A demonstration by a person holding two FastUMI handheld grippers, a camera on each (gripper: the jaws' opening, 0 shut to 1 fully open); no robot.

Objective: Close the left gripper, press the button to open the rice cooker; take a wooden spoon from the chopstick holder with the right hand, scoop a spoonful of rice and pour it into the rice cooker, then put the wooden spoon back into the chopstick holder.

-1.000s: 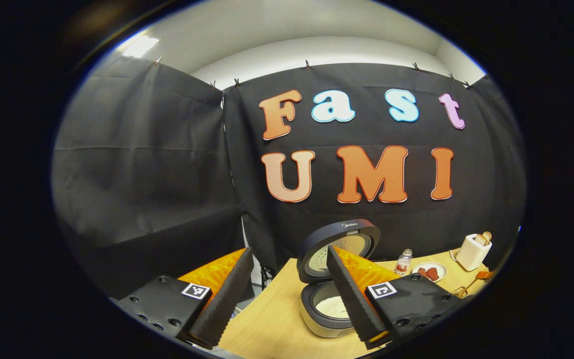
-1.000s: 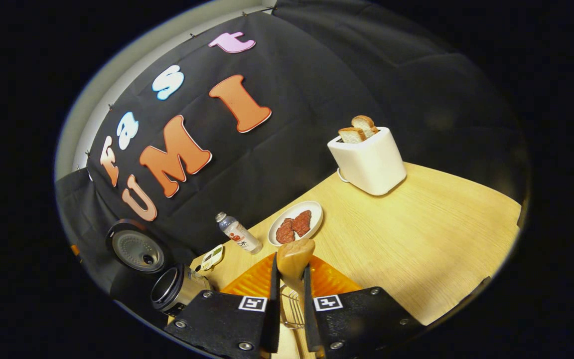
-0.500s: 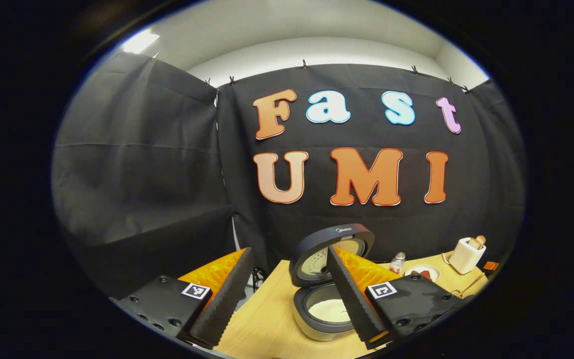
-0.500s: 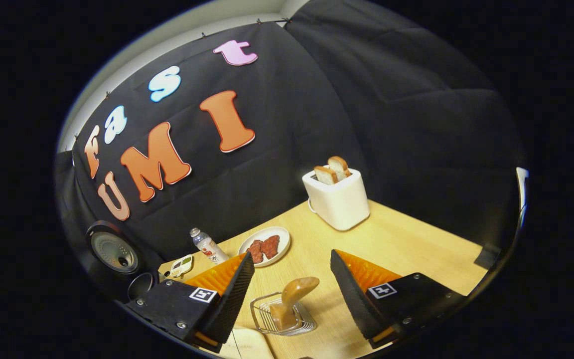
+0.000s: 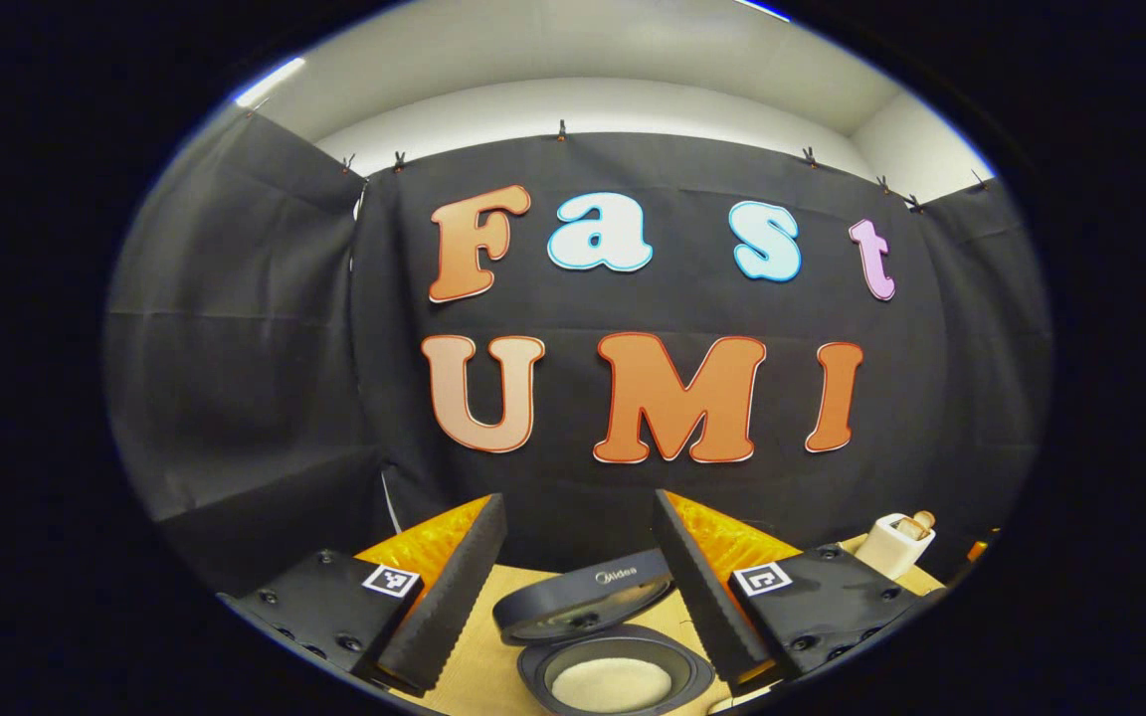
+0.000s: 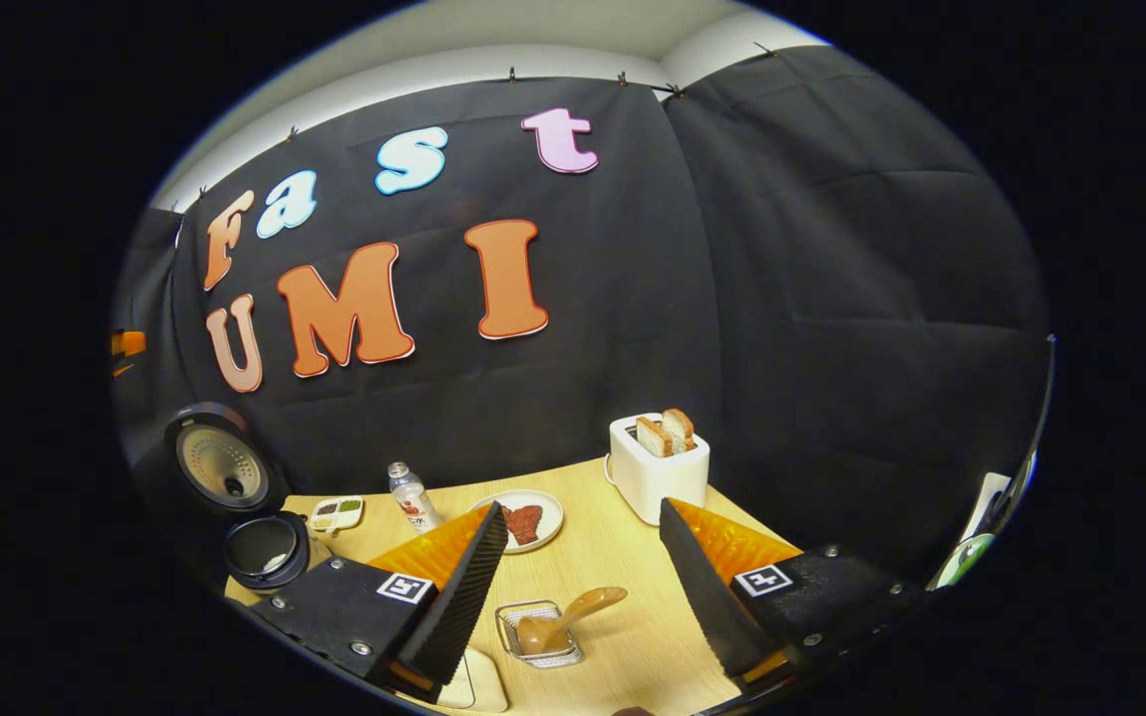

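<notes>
In the chopstick holder (image 6: 539, 633), wooden spoon (image 6: 563, 617), rice cooker (image 5: 613, 666) lid up

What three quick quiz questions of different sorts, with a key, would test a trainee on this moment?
1. True or false: the rice cooker lid is shut.
2. Where does the wooden spoon lie? A) in the chopstick holder B) on the plate C) in the right gripper
3. What stands up from the toaster?

Key: 1 false, the lid is up. 2 A, both grippers, including the left gripper, are open and hold nothing. 3 two bread slices.
</notes>
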